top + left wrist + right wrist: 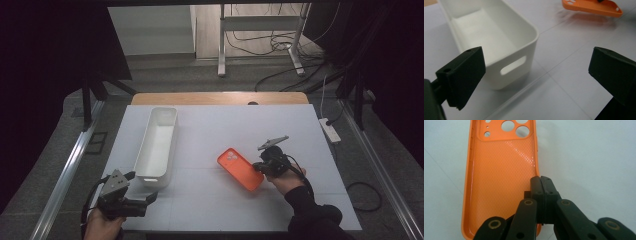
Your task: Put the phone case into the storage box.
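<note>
1. Orange, glossy plastic makes up the phone case (499, 170), a shallow rounded-corner shell lying open side up; its inner floor has a fine dotted weave and round camera holes at the far end.
2. It lies on the white table (210, 200), right of centre and angled, well apart from the bin.
3. Matte black, the right gripper (540, 179) has its jaws pressed together on the case's thin side wall, at the long edge nearest the hand.
4. White and smooth, the long plastic bin (157, 145) has rounded corners, a rolled lip and a slot handle cut in its near end; it stands left of centre.
5. The left gripper (536, 72) hovers just before the bin's near end, its blocky wedge jaws spread wide with nothing between them.
6. Bare tabletop lies between bin and case, and along the front edge.
</note>
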`<action>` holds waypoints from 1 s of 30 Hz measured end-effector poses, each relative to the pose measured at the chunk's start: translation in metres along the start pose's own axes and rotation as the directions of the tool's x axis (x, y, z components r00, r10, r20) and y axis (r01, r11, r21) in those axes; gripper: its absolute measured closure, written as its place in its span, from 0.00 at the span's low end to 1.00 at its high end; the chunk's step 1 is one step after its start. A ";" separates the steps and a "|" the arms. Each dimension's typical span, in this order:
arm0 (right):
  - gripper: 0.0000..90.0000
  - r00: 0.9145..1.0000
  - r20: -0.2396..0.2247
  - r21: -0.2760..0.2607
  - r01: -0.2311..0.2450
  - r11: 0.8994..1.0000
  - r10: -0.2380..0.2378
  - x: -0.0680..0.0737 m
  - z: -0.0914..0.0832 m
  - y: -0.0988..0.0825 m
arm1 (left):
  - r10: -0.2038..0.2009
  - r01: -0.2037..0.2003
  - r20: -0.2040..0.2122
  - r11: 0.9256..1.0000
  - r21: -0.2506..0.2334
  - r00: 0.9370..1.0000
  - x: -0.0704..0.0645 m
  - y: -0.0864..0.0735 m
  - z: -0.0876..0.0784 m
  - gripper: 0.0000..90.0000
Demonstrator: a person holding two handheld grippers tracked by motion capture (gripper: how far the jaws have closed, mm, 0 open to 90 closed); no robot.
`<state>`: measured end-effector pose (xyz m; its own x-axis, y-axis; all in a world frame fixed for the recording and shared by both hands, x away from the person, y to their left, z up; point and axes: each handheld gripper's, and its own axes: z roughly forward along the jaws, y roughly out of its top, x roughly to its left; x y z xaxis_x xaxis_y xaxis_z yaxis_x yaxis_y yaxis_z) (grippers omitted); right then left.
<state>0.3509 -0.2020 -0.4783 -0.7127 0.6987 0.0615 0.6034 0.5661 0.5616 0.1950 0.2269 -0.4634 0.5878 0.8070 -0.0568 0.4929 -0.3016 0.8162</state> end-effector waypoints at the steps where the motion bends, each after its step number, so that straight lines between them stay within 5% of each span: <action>1: 0.99 1.000 0.001 -0.005 0.002 1.000 -0.002 0.000 -0.001 0.000 | 0.009 -0.009 0.006 1.000 -0.002 1.000 -0.002 0.002 0.002 0.02; 18: 0.99 1.000 -0.005 -0.108 0.023 0.994 -0.024 0.004 -0.023 0.002 | 0.090 -0.092 0.123 0.996 0.014 0.988 -0.025 0.036 0.047 0.00; 30: 0.99 1.000 -0.001 -0.191 0.017 0.981 -0.017 0.006 -0.037 0.004 | 0.055 -0.059 0.197 0.998 0.016 0.979 -0.030 0.061 0.075 0.00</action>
<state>0.3355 -0.2121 -0.4451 -0.7233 0.6886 0.0522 0.5117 0.4838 0.7100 0.2551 0.1464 -0.4552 0.7289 0.6733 -0.1239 0.4673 -0.3570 0.8088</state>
